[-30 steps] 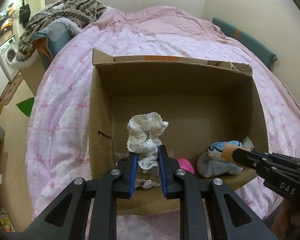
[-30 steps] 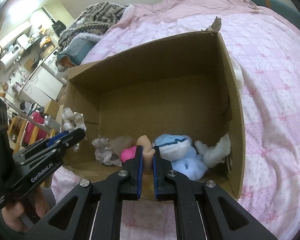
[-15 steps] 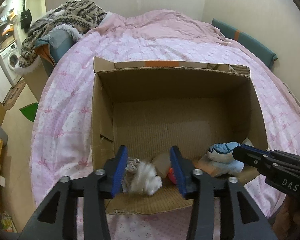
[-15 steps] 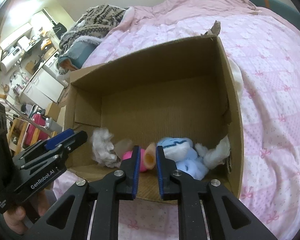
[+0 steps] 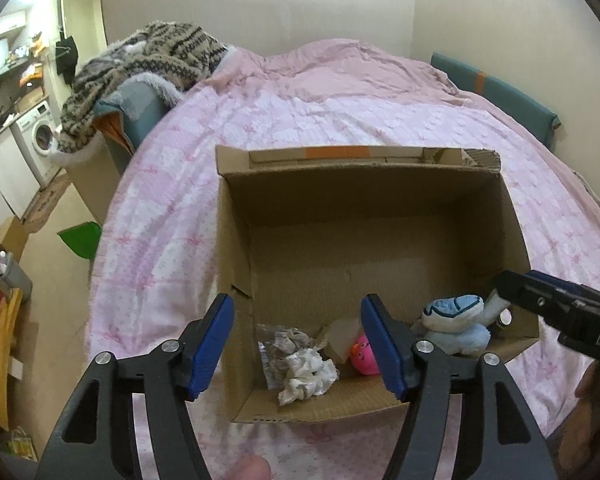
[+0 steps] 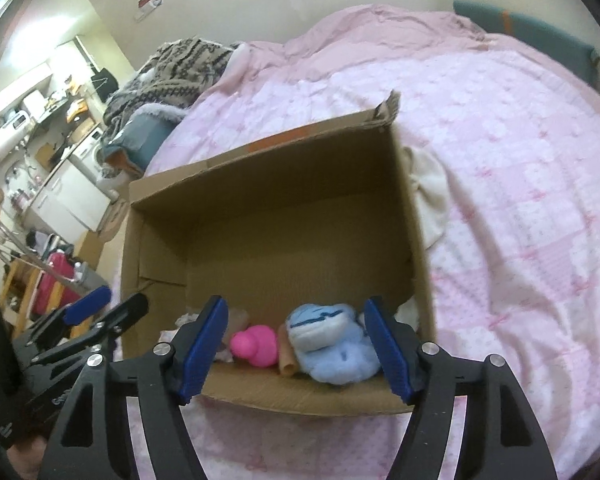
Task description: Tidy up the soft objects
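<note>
An open cardboard box (image 5: 236, 248) (image 6: 404, 216) sits on the pink bed. Inside lie a white frilly cloth (image 5: 308, 376), a grey crumpled cloth (image 5: 284, 344), a pink rubber toy (image 5: 366, 356) (image 6: 256, 346), a tan piece (image 6: 286, 354) and a light blue plush (image 5: 456, 320) (image 6: 332, 344). My left gripper (image 5: 298, 350) is open and empty above the box's near left corner. My right gripper (image 6: 296, 350) is open and empty above the box's near edge, over the toy and plush.
A cream cloth (image 6: 432, 200) lies on the bed against the box's right wall. A patterned blanket pile (image 5: 140, 68) sits at the bed's far left. A teal headboard pad (image 5: 496, 96) runs along the right wall. Floor, washing machine (image 5: 40, 140) and clutter lie left.
My left gripper opened and dropped the white frilly cloth into the box. My right gripper opened and released the tan piece into the box. Both have pulled back and up.
</note>
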Tool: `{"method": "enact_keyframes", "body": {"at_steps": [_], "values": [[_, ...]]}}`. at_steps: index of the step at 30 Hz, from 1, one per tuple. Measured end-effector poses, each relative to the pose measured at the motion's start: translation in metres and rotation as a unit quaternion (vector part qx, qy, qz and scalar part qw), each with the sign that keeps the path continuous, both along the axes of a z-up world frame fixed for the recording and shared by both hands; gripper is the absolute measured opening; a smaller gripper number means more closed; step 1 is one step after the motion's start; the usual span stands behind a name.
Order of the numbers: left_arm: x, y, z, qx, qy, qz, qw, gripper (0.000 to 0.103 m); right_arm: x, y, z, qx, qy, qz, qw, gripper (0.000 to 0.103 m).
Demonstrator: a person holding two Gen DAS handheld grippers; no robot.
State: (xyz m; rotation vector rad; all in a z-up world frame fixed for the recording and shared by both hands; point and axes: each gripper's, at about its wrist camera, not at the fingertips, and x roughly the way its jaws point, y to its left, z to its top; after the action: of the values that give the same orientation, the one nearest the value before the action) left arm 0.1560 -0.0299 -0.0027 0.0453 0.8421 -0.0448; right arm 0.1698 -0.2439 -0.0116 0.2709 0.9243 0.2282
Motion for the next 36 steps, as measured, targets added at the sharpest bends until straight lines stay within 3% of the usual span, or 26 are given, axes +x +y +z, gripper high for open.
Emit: {"method": "enact_keyframes", "body": {"at_steps": [2, 9, 15, 23, 25, 27, 36], "values": [[-0.004, 0.001, 0.007, -0.004, -0.002, -0.003, 1.0, 0.063, -0.004, -0.003, 0.007, -0.003, -0.008, -0.006, 1.0, 0.075], [-0.024, 0.017, 0.041, -0.034, -0.021, 0.014, 0.9991, 0.089, -0.022, -0.012, 0.035, 0.01, -0.035, -0.011, 0.999, 0.075], [-0.047, 0.033, 0.059, -0.056, -0.028, 0.022, 0.9978, 0.098, -0.043, -0.012, 0.054, -0.007, -0.051, -0.015, 0.999, 0.075], [-0.082, 0.042, 0.062, -0.061, -0.027, 0.022, 0.9975, 0.099, -0.084, -0.012, 0.065, -0.042, -0.075, -0.018, 0.996, 0.076], [-0.09, 0.041, 0.059, -0.062, -0.026, 0.021, 0.9975, 0.099, -0.091, -0.01, 0.065, -0.056, -0.078, -0.021, 0.995, 0.082], [-0.097, 0.04, 0.055, -0.059, -0.025, 0.019, 0.9978, 0.099, -0.098, -0.01, 0.062, -0.058, -0.079, -0.023, 0.995, 0.094], [-0.109, 0.041, 0.045, -0.057, -0.038, 0.018, 0.9975, 0.099, -0.108, -0.006, 0.047, -0.065, -0.093, -0.03, 0.993, 0.103]]}}
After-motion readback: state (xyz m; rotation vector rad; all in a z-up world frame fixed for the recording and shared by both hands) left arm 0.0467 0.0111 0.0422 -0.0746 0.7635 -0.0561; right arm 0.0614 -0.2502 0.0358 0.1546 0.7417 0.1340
